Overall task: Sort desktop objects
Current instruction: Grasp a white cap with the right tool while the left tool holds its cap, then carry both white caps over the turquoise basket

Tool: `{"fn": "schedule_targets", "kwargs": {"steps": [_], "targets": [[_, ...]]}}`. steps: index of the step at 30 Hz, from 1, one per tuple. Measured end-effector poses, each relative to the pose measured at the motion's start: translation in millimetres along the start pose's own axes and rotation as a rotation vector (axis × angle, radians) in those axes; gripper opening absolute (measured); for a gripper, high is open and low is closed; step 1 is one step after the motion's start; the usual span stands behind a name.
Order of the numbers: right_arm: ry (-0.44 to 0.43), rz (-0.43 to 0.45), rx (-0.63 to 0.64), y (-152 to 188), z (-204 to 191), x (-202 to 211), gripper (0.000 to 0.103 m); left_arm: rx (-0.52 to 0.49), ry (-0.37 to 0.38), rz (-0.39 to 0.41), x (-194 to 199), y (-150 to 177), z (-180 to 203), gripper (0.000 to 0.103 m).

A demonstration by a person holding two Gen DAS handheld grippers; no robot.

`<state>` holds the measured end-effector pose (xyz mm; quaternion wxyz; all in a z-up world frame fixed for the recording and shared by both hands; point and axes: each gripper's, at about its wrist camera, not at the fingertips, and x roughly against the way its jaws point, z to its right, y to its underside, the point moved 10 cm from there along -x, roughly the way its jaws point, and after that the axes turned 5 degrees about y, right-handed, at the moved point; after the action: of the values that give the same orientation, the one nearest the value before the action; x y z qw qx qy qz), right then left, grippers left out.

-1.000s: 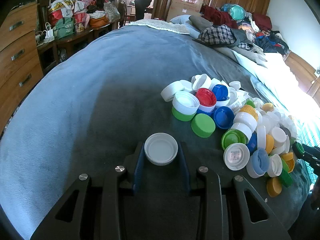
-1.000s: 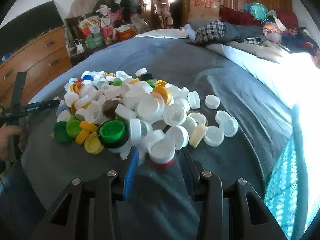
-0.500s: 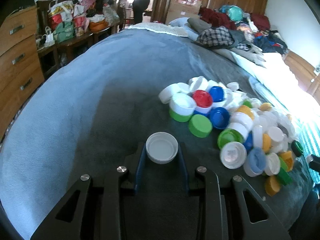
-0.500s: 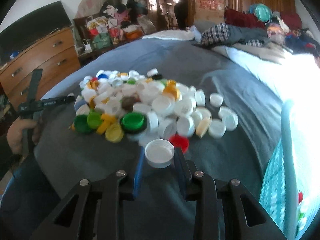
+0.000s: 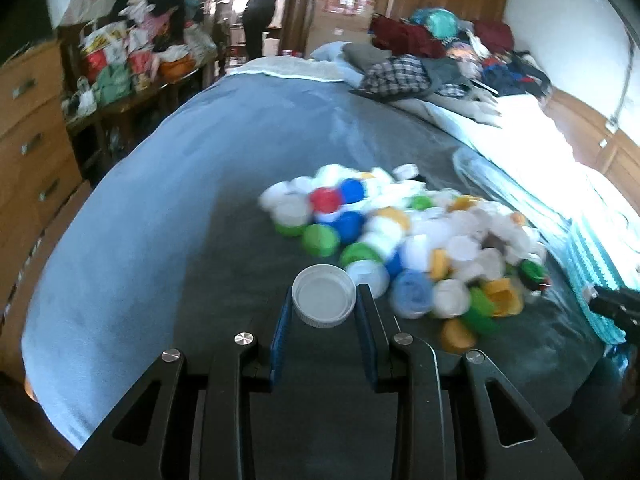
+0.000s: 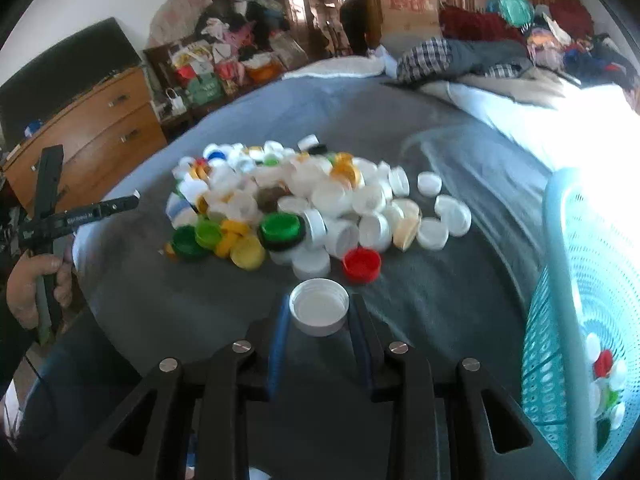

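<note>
Grey blanket: broad bare stretch left of the bottle-cap pile; turquoise mesh basket at the right edge, holding a few caps.

Left gripper: jaws narrow, clamped on one white cap, open side up, as a second ago; now held above the blanket, pile nearer and blurred.

Right gripper: jaws have just closed on one white cap, raised off the pile; one red cap lies just beyond it.

Pile caps too many and blurred to count.
</note>
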<state>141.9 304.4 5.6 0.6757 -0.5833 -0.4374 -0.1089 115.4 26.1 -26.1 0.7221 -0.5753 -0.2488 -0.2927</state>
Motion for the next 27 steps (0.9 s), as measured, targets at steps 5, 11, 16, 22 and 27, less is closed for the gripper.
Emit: {"fn": "schedule_targets", "kwargs": {"steps": [5,11,16,22,27], "targets": [[0.013,0.028,-0.018,-16,2,21,0.032,-0.052,0.02,-0.035,3,-12,53,0.026],[0.048,0.061,-0.05,-27,22,50,0.032,-0.18,0.099,-0.049,-4,-33,147,0.026],[0.106,0.092,-0.112,-30,61,80,0.032,-0.285,0.172,-0.081,-15,-42,227,0.026],[0.198,0.14,-0.195,-24,121,121,0.033,-0.443,0.25,-0.106,-27,-42,330,0.027],[0.269,0.166,-0.278,-11,168,149,0.033,-0.541,0.296,-0.13,-37,-35,401,0.027]]}}
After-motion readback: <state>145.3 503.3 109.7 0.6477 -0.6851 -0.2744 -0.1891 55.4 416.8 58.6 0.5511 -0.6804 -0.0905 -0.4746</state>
